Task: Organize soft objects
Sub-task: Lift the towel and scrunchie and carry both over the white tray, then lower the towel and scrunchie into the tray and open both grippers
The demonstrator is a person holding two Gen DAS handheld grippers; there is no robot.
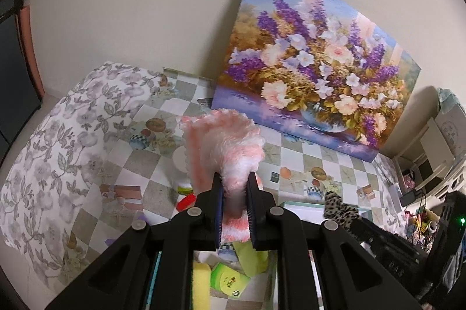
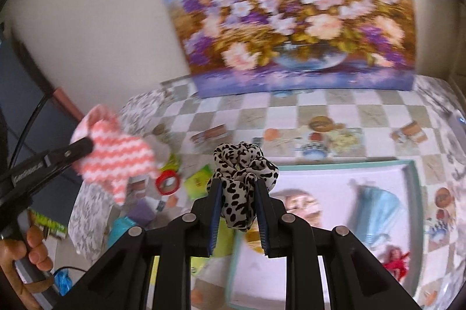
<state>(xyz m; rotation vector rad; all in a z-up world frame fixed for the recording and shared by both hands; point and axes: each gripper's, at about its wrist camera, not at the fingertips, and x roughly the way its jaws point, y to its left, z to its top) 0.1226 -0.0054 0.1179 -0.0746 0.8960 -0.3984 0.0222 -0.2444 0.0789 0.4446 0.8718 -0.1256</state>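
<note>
**Both grippers loaded, mid-carry above the table**

Left gripper [image 1: 235,195]: jaws clamped on the pink-and-white fuzzy cloth [image 1: 224,141]. It's pinched at the bottom, so the pile fans out upward toward 12 o'clock past the fingertips. In the right wrist view the same cloth sits at 9 o'clock, clear of the checked tablecloth [image 2: 335,106], with the person's hand [image 2: 26,257] on the handle at 8. Held high, probably to keep it from dragging the clutter below: red ring [image 2: 167,182], green packet [image 2: 199,179], yellow sponge [image 1: 201,286].

Right gripper [image 2: 236,195]: jaws closed on the leopard-print scrunchie [image 2: 243,179], bunched between the pads, ruffles spilling above at 12. It also shows in the left view at 4 o'clock.

Teal-rimmed tray [image 2: 409,193] at 4–5 o'clock of the right view already holds a light-blue fabric piece [image 2: 378,211] and something red; likely the drop target, though motion blur makes its contents hard to read.

Flower painting [image 1: 314,71] leans against the wall at 1 o'clock, out of the work path.
</note>
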